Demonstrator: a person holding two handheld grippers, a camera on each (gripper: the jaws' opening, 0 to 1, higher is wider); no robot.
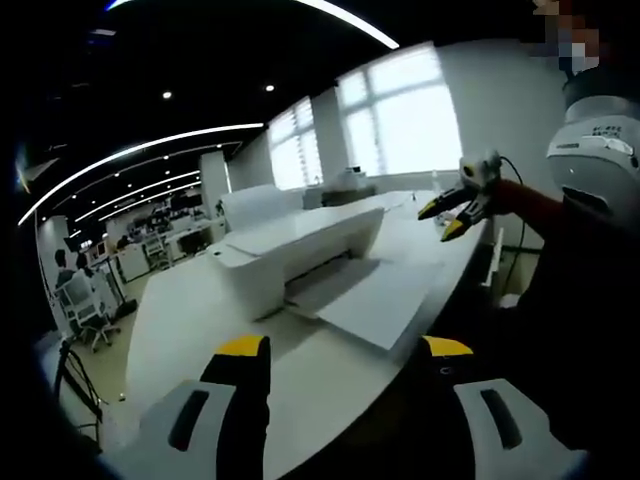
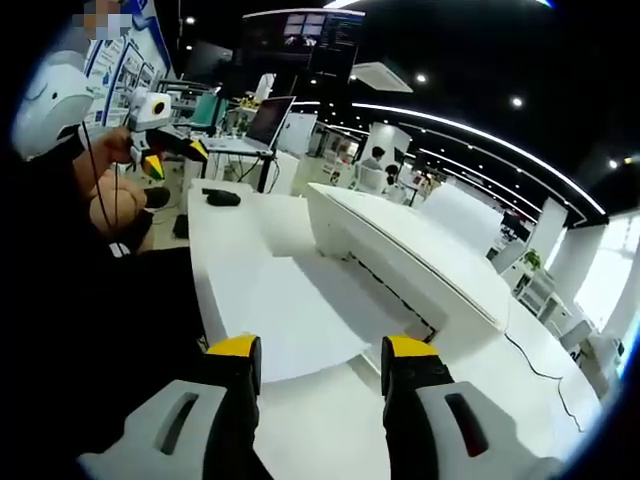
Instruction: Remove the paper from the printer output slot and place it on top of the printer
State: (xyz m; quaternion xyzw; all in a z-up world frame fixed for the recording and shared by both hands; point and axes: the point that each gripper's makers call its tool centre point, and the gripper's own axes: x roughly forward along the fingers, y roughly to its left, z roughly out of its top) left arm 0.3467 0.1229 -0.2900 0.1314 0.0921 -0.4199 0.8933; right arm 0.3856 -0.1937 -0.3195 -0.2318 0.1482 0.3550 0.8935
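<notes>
Right gripper view: paper (image 2: 285, 315) lies just beyond the open right gripper (image 2: 322, 362).

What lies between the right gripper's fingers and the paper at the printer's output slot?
Only bare white table. In the right gripper view, the open right gripper sits just short of the paper, which extends from the printer.

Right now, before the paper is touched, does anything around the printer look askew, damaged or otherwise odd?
Nothing stands out. The paper lies flat at the printer output slot, reaching toward the table edge. Both the left gripper and right gripper are open and clear of it.
</notes>
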